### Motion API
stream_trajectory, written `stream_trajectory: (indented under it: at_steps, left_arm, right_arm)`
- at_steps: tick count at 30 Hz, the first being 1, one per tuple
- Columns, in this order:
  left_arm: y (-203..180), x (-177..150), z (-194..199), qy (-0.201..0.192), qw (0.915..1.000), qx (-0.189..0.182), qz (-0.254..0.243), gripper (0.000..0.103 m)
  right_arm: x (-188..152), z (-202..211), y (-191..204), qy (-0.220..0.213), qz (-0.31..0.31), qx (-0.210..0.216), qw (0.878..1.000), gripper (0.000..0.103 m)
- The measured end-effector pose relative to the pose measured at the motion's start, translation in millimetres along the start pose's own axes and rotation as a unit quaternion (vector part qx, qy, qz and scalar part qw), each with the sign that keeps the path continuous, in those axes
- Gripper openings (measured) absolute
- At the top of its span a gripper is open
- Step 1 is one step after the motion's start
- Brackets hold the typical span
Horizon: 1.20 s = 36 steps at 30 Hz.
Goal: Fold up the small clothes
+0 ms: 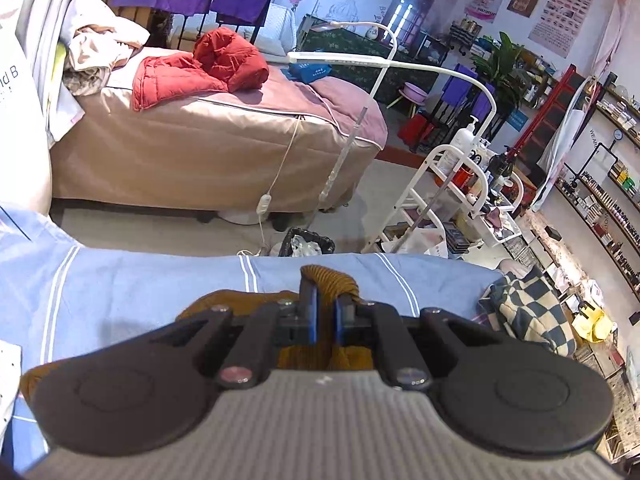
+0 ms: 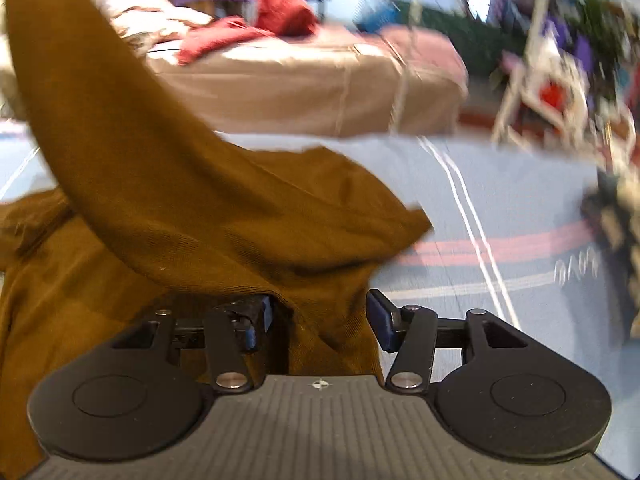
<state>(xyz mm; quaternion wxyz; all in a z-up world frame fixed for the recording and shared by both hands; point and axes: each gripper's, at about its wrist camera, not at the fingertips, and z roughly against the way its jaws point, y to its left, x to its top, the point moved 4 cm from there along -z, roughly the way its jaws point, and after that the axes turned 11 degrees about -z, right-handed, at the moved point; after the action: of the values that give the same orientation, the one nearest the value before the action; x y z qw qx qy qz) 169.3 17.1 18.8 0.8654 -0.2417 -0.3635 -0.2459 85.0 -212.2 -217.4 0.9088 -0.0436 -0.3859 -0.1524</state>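
Note:
A mustard-brown knit garment (image 1: 332, 280) lies on the blue striped sheet (image 1: 140, 280). My left gripper (image 1: 326, 312) is shut on a bunched fold of it, which sticks up between the blue pads. In the right wrist view the same brown garment (image 2: 192, 208) hangs in a lifted flap from the upper left and drapes over my right gripper (image 2: 320, 316). The right jaws stand wide apart with cloth lying between them; the left fingertip is partly hidden under the fabric. That view is blurred.
A checkered blue-and-cream cloth (image 1: 528, 312) lies at the sheet's right edge. Beyond are a beige bed (image 1: 208, 148) with a red jacket (image 1: 208, 68), a white cart (image 1: 452, 196), a black bin (image 1: 306, 242) and wall shelves (image 1: 608, 200).

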Motion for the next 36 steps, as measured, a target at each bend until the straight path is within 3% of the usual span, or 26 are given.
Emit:
stream_trajectory:
  at_steps: [2,3,4,5,6,8,10,13,17,21,27,32,34,36]
  left_arm:
    - [-1,-1,-1,0.001,1.0000,-0.003,-0.001,0.008]
    - [-2,-2,-1,0.002,1.0000,-0.003,-0.003,0.008]
    - [-3,-3,-2,0.003,1.0000,-0.003,-0.004,0.008]
    - [-4,-4,-3,0.005,1.0000,-0.003,-0.006,0.008]
    - [-5,-5,-3,0.006,0.9999,-0.002,-0.008,0.008]
    - [-5,-8,-5,0.012,0.9999,-0.004,-0.008,0.008]
    - [-4,-15,-9,0.020,0.9998,-0.002,-0.004,0.008]
    - [-1,-35,-19,0.039,0.9992,-0.001,0.002,0.008]
    - [2,-81,-51,0.097,0.9952,-0.004,0.009,0.008]
    - [-3,-136,-86,0.168,0.9839,0.032,-0.053,0.009]
    - [-1,-210,-110,0.262,0.9602,0.053,-0.081,0.009]
    - [2,-240,-105,0.289,0.9483,0.077,-0.106,0.013]
    - [5,-246,-107,0.301,0.9439,0.076,-0.112,0.014]
    - [8,-250,-111,0.311,0.9425,0.067,-0.104,0.014]
  right_arm:
    - [-1,-15,5,0.021,0.033,-0.011,0.999,0.084]
    - [-2,-25,5,0.046,0.047,-0.015,0.998,0.071]
    - [-1,-32,4,0.063,0.056,-0.014,0.996,0.051]
    - [0,-33,0,0.065,0.054,-0.008,0.996,0.022]
    - [1,-33,-7,0.063,0.047,-0.007,0.997,0.015]
    - [5,-29,-22,0.063,0.031,-0.014,0.997,0.011]
    - [11,-20,-40,0.055,0.019,-0.025,0.998,0.010]
    - [18,-10,-88,0.047,-0.049,-0.038,0.997,0.011]
    - [24,-17,-147,0.055,-0.116,-0.044,0.991,0.015]
    - [15,-32,-165,0.096,-0.126,-0.026,0.987,0.016]
    - [-2,-19,-177,0.107,-0.148,-0.007,0.983,0.059]
    - [9,0,-170,0.121,-0.122,0.000,0.985,0.066]
    - [11,7,-167,0.139,-0.111,0.014,0.984,0.076]
    - [11,9,-163,0.163,-0.084,0.027,0.983,0.077]
